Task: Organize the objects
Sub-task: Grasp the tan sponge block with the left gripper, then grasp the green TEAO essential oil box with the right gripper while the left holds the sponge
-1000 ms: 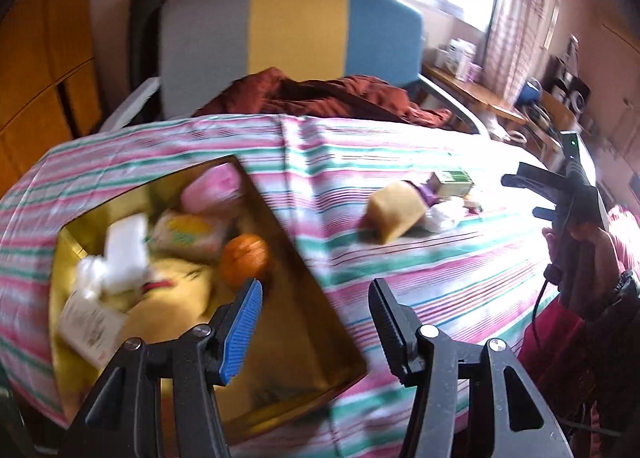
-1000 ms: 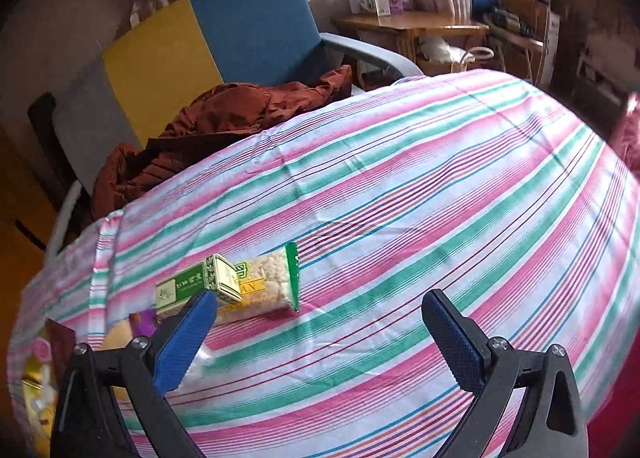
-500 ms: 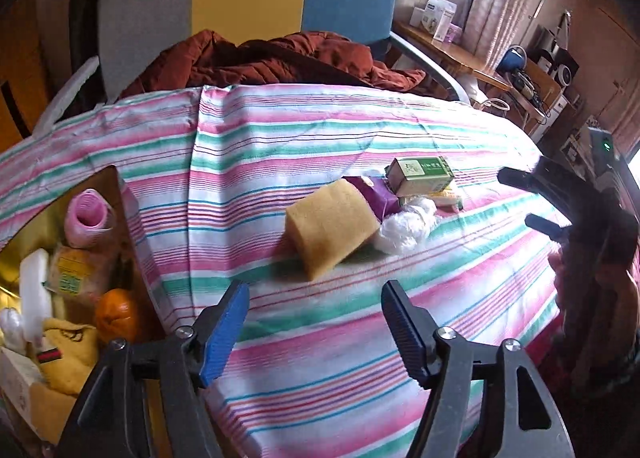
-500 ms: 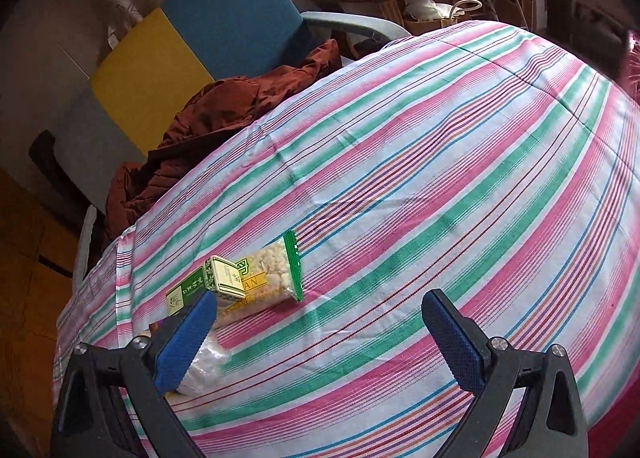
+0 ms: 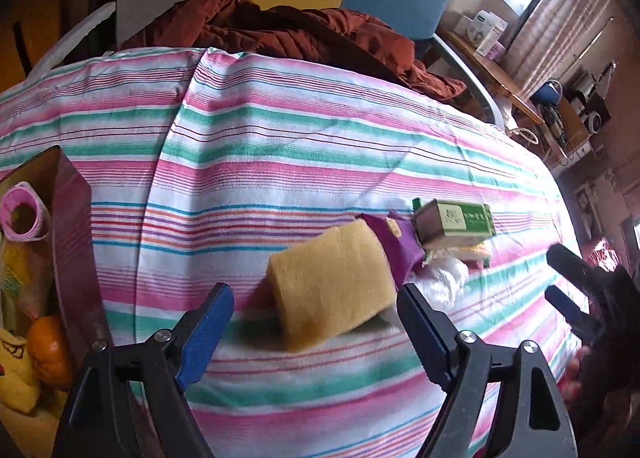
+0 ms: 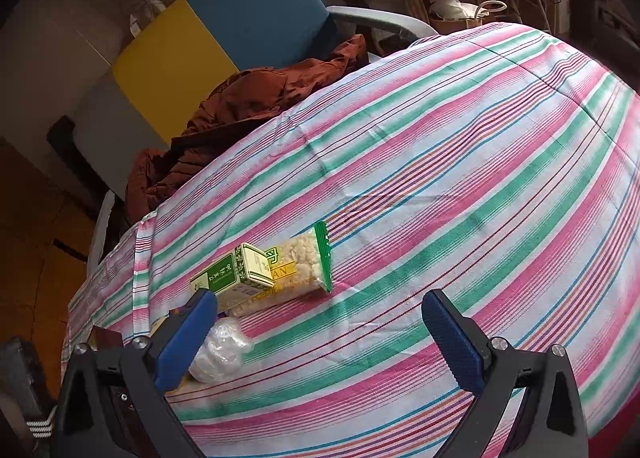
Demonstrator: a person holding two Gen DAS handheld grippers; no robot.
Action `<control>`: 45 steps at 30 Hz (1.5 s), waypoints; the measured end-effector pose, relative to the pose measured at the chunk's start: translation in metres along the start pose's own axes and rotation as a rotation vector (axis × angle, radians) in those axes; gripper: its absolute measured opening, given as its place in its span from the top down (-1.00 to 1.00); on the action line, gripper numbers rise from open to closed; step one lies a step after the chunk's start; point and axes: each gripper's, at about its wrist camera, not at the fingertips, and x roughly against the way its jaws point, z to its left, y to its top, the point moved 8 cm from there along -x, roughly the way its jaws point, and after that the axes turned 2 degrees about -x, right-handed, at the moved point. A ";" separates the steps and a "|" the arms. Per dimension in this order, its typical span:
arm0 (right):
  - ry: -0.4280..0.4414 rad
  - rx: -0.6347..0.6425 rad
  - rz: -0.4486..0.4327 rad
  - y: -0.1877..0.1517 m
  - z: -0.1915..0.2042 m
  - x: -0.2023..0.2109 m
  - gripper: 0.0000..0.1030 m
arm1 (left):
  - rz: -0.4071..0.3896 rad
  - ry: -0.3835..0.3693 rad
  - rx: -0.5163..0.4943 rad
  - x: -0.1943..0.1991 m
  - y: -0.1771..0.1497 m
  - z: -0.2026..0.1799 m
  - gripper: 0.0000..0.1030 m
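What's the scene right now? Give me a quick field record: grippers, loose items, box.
left gripper: open, empty, lined up on the yellow sponge
right gripper: open, empty, above the striped cloth
loose items: sponge, purple packet, green box, snack bag, clear plastic wad
storage box: left edge, holds orange, pink roll

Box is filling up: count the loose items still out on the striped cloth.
5: yellow sponge nearest the box, purple packet behind it, green box atop snack bag, clear plastic wad. More may be hidden.
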 end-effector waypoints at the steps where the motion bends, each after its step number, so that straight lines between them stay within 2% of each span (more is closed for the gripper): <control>1: 0.002 0.003 0.002 0.000 0.001 -0.001 -0.99 | 0.000 -0.003 0.005 -0.004 0.003 -0.001 -0.67; 7: -0.002 0.019 0.019 -0.003 0.003 -0.004 -0.99 | 0.014 0.033 -0.015 -0.027 0.015 -0.006 -0.68; 10: -0.010 0.021 0.026 -0.003 0.002 -0.007 -0.99 | 0.019 0.014 0.018 -0.033 0.009 0.002 -0.68; 11: -0.011 0.021 0.027 -0.003 0.002 -0.007 -0.99 | 0.009 0.005 0.018 -0.030 0.008 0.003 -0.62; 14: -0.017 0.017 0.031 -0.003 0.000 -0.009 -0.99 | 0.004 -0.051 0.019 -0.021 0.001 0.001 -0.30; 18: -0.021 0.029 0.036 -0.004 0.001 -0.011 -0.99 | -0.005 -0.046 0.011 -0.009 -0.010 0.004 -0.22; 22: -0.027 0.042 0.036 -0.004 0.002 -0.011 -0.99 | -0.017 -0.024 -0.044 -0.006 -0.022 0.003 -0.22; 29: -0.056 0.079 0.038 -0.007 0.005 -0.014 -0.99 | -0.035 -0.003 -0.093 -0.017 -0.020 -0.001 -0.23; 34: -0.080 0.101 0.041 -0.009 0.006 -0.017 -0.99 | -0.048 -0.011 -0.099 -0.017 -0.020 0.001 -0.23; 45: -0.109 0.154 0.027 -0.011 0.012 -0.018 -0.99 | -0.068 0.022 -0.161 -0.020 -0.024 -0.005 -0.28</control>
